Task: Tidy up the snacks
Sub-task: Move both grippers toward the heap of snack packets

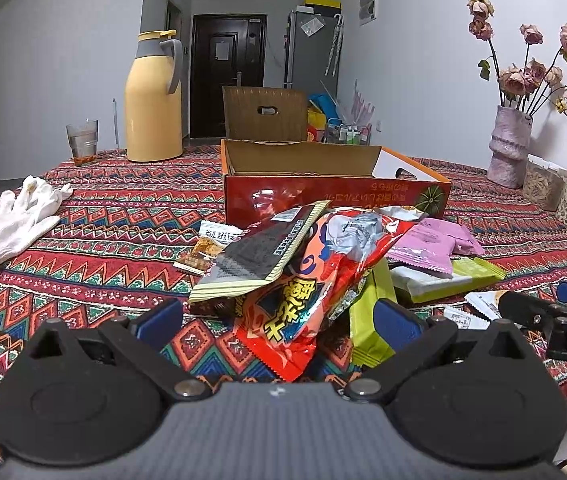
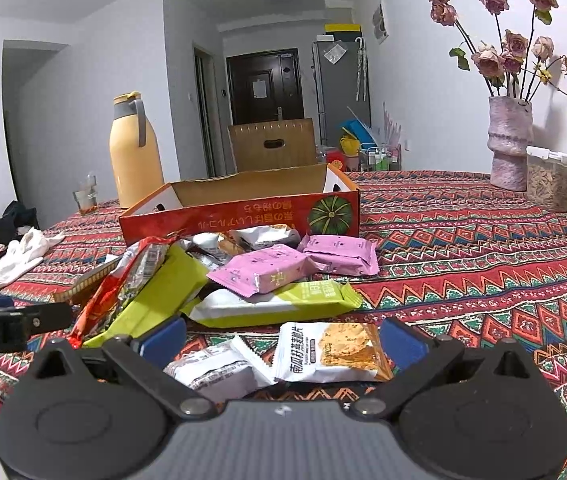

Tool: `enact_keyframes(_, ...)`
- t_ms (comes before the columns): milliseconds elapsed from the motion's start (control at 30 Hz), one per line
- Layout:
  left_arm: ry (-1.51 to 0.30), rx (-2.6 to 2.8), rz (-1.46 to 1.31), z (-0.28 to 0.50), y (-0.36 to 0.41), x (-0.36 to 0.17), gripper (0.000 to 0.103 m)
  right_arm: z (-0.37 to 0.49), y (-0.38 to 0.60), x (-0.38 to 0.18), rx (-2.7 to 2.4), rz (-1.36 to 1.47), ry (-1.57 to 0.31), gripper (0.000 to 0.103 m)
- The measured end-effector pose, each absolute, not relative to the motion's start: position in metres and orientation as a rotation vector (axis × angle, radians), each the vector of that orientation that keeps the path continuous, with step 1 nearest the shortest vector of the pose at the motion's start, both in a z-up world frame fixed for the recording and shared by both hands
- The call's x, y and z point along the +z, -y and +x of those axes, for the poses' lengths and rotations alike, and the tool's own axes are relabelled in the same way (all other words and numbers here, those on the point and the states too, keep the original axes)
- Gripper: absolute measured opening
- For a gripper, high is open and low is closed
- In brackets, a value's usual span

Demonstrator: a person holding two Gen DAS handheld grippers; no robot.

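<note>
left gripper (image 1: 279, 316) spread wide around a red snack bag (image 1: 295, 300), not gripping. right gripper (image 2: 281, 338) spread wide too, framing one white cracker packet (image 2: 329, 354) and one grey packet (image 2: 213, 372). two pink packets (image 2: 303, 266) atop two green bars (image 2: 271, 306). one open red box (image 2: 243, 208) just behind the pile on the patterned tablecloth (image 2: 483, 280). two vases (image 2: 511, 144) far right.

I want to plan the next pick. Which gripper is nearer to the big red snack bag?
Left. The left gripper has the big red snack bag between its open fingers; the right gripper is further right, over small white packets.
</note>
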State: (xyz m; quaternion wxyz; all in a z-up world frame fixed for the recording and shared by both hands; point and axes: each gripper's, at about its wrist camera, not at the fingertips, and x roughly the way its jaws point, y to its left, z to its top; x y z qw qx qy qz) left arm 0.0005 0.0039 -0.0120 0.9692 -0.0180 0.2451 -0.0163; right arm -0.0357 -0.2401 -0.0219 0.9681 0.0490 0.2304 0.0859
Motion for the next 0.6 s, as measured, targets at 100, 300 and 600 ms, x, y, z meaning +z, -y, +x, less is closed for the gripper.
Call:
enact_keyframes(100,-0.495,-0.032,-0.036,0.0006,-0.0039,-0.0119,0.103,-0.0359,0.2402,-0.0219,0.174,0.099,-0.465,0.103)
enact_keyframes(300,-0.497,-0.033,-0.036,0.0006,-0.0034,-0.0122,0.103,-0.0358,0.2397,-0.022,0.174,0.099,-0.466,0.103)
enact_keyframes(600,-0.499,-0.031,-0.036,-0.0004,-0.0033,-0.0136,0.103,-0.0366,0.2401,-0.0225,0.174,0.098,-0.466,0.103)
